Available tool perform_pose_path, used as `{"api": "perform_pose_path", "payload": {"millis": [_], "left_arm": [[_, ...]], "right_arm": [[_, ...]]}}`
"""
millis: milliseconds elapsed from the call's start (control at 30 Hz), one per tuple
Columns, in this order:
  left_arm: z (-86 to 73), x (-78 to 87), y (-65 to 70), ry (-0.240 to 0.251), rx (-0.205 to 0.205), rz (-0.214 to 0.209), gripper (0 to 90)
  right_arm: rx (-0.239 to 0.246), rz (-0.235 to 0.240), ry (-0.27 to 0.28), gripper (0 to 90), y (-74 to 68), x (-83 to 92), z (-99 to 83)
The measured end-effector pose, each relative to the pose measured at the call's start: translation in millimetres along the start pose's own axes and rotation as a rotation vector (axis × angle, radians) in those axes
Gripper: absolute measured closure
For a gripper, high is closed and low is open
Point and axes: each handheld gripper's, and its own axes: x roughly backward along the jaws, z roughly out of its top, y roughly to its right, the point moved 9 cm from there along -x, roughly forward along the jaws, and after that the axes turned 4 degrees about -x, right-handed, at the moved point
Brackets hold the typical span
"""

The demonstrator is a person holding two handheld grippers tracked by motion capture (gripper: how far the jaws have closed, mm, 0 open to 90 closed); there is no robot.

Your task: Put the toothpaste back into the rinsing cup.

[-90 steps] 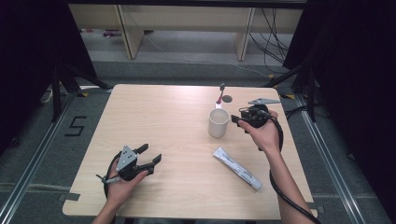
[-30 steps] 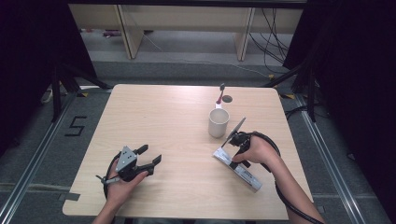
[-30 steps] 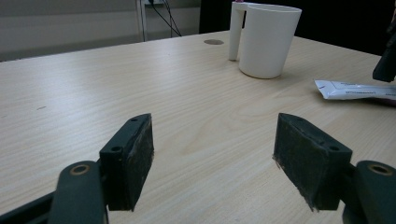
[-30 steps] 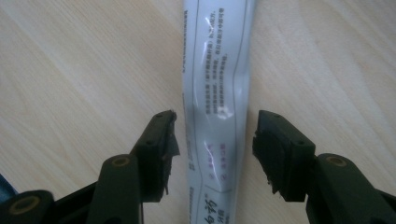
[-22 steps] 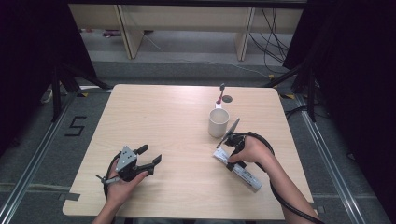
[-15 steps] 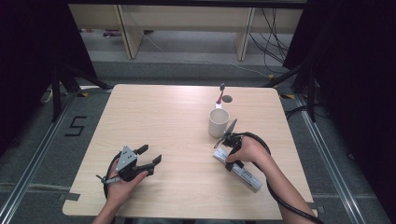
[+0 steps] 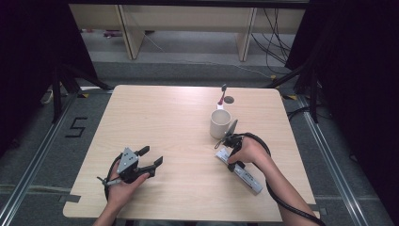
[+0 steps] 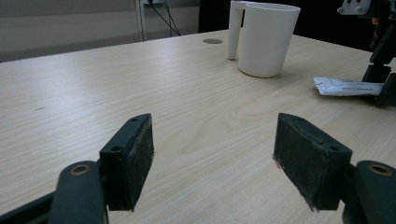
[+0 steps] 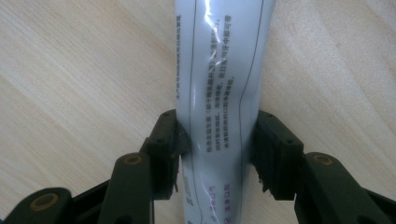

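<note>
While the long white plastic tube with printed text [image 9: 219, 93] lies flat on the pale wooden worktop [image 7: 169, 117], it is straddled by the right gripper [image 9: 217, 144], whose jaws have just been closing around it. Seen in the right gripper view, both black pads are set against the tube's two sides, and the tube's wall is pinched slightly between them, so the tube is counted as clamped. From the high view, the right gripper [image 7: 227, 149] is found over the tube's upper end, and the tube [image 7: 244, 174] is seen running from there toward the near right corner of the worktop, partly covered by the person's right hand [image 7: 247, 153].

Just beyond that gripper, a white cylindrical mug with a handle [image 7: 220, 123] is stood upright, near the tube but apart from it. Farther back, a small dark round mark [image 7: 229, 99] is seen on the worktop, with a small upright item beside it that is too small to be told.

At the near left of the worktop, the left gripper [image 7: 151, 157] is held low in the person's left hand [image 7: 123, 186], well apart from the tube. Its jaws are spread wide, with only bare wood between the pads [image 8: 140, 154] in the left gripper view, where the mug [image 8: 266, 39] and the tube's end [image 8: 348, 87] are seen farther off.
</note>
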Motion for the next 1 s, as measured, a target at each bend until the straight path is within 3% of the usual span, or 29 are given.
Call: {"api": "perform_pose_path", "payload": {"millis": [67,200,367,400,433,467,567,733,900,1000], "left_arm": [[0.0,-0.1,0.1,-0.001,-0.001,-0.001,28.5],[0.0,-0.1,0.6,0.002,-0.001,-0.002,28.5],[0.0,-0.2,0.8,0.002,0.000,-0.004,28.4],[0.0,-0.2,0.8,0.001,-0.001,-0.003,28.4],[0.0,-0.2,0.8,0.001,-0.002,-0.003,28.4],[0.0,-0.2,0.9,0.001,-0.004,-0.004,28.4],[0.1,-0.1,1.0,0.002,-0.005,-0.004,28.4],[0.0,-0.3,1.2,0.000,-0.007,-0.006,28.4],[0.0,0.2,1.2,0.000,-0.006,-0.004,28.4],[-0.2,0.2,1.2,-0.003,-0.010,-0.003,28.4]], "right_arm": [[-0.019,-0.012,-0.006,55.5,-1.9,0.3,-0.6],[-0.012,-0.029,-0.015,57.6,-1.2,0.5,-0.6],[-0.009,-0.024,-0.011,63.4,0.5,1.7,-0.5],[-0.027,-0.019,-0.011,64.5,-0.9,2.2,-1.0],[-0.013,-0.017,-0.010,65.5,0.2,2.4,-1.0],[-0.032,-0.020,-0.010,66.5,-0.8,3.1,-1.4],[-0.017,-0.006,-0.001,71.5,0.0,4.3,-1.1],[-0.030,0.022,0.027,74.5,0.4,6.4,-2.1],[-0.038,0.000,0.056,75.4,4.6,9.6,-2.8],[-0.043,0.014,0.096,75.5,4.3,17.6,-2.6]]}}
